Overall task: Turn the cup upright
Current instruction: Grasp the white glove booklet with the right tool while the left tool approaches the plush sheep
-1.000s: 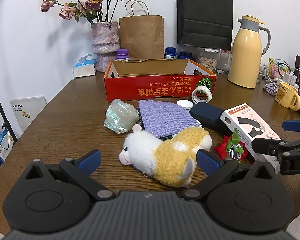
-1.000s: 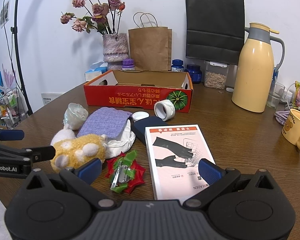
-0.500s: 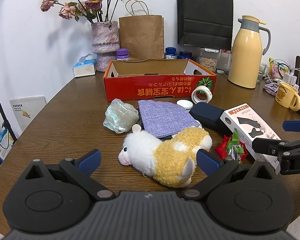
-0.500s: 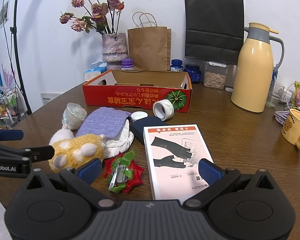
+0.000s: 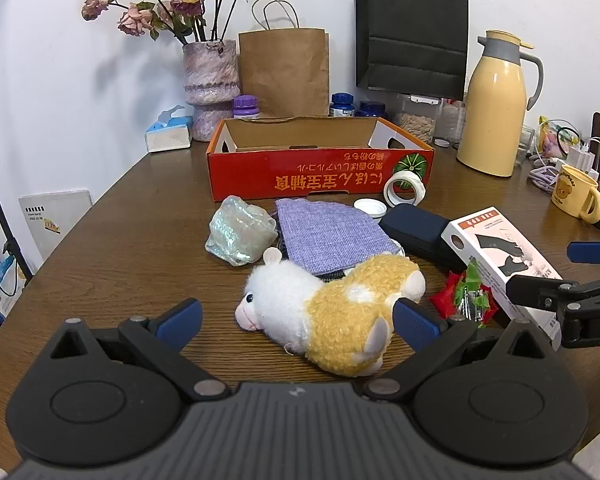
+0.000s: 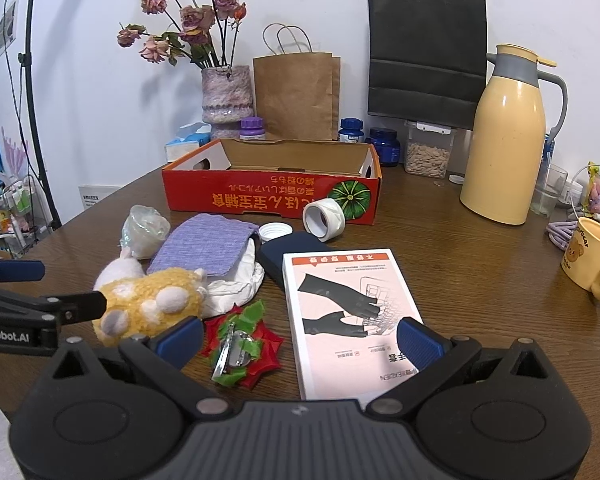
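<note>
Now, clear cup (image 5: 240,236): crumpled plastic on the table (image 5: 132,264), left of the purple cloth (image 5: 328,236); probably the task's thing, apparently lying over. Its long axis is hard to tell.
Left tongs (image 5: 296,318): spread wide, gripping nothing; the clear cup lies ahead and slightly left, beyond the plush (image 5: 332,312).
Right tongs (image 6: 299,336): spread wide, empty, over the white box (image 6: 348,312); the clear cup sits far left of them.
Mug (image 6: 592,256): far right, already standing mouth up.
Nearer hand: left, by my judgement.
</note>
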